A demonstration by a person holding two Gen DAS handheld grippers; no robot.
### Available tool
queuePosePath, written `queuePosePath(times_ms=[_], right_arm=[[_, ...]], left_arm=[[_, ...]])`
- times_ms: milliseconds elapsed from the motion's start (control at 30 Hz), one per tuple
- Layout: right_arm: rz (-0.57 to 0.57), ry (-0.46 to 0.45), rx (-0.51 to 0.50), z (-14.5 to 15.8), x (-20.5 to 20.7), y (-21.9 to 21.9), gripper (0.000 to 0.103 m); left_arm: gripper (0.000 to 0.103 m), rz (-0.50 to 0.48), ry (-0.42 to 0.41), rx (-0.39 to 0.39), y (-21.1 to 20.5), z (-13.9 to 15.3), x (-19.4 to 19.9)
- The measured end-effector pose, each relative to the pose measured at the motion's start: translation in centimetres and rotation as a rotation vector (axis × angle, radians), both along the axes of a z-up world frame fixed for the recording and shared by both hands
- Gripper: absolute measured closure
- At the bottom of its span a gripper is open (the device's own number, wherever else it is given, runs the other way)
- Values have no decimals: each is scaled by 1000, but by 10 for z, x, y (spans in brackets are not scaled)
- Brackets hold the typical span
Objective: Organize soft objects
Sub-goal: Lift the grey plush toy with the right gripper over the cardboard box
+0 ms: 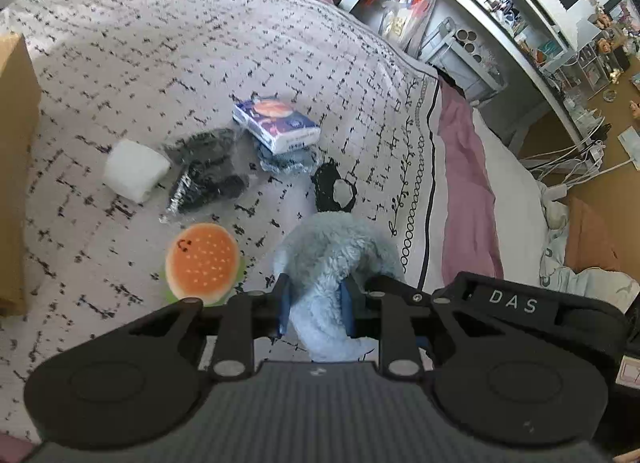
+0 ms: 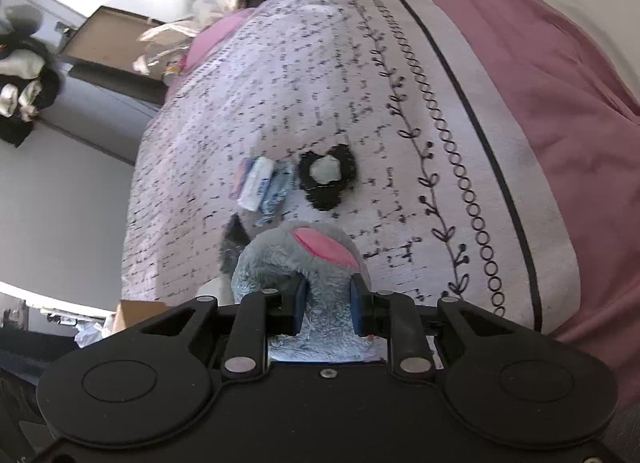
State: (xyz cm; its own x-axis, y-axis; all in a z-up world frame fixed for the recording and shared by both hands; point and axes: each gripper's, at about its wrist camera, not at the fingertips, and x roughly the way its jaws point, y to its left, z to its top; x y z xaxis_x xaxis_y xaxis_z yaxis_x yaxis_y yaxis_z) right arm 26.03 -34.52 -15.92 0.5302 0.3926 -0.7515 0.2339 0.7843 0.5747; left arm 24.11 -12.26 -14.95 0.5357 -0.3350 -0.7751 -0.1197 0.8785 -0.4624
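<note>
My left gripper (image 1: pixel 315 303) is shut on a fluffy blue-grey plush toy (image 1: pixel 336 251) and holds it over the bed. My right gripper (image 2: pixel 328 305) is shut on the same plush toy (image 2: pixel 280 263), near its ear with a pink lining (image 2: pixel 324 245). On the patterned blanket (image 1: pixel 200 43) lie a burger plush (image 1: pixel 203 261), a white foam block (image 1: pixel 134 169), a black item in a clear bag (image 1: pixel 208 173), a tissue pack (image 1: pixel 276 123) on a blue packet, and a black fuzzy piece with a pale centre (image 1: pixel 334 189). The fuzzy piece (image 2: pixel 328 175) and tissue pack (image 2: pixel 258 183) also show in the right wrist view.
A cardboard box (image 1: pixel 16 167) stands at the blanket's left edge. Pink bedding (image 1: pixel 468 183) runs along the right side of the bed. White shelves (image 1: pixel 500 15) crowded with small items stand beyond it. A box corner (image 2: pixel 140 309) shows low in the right wrist view.
</note>
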Motion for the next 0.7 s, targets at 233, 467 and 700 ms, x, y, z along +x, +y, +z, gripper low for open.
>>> queuePosePath(times_ms=[233,467,700], right_arm=[[95,-110,-25,20,-10,23,82],[192,-180,-18,37,-21,46,82],[269,-214,-33,62,-33,79,82]], left_arm=[[82,15,-57,36,17,23,-16],[82,52,-92,40,43,42,-35],[82,83,-114,38,74,63,-55]])
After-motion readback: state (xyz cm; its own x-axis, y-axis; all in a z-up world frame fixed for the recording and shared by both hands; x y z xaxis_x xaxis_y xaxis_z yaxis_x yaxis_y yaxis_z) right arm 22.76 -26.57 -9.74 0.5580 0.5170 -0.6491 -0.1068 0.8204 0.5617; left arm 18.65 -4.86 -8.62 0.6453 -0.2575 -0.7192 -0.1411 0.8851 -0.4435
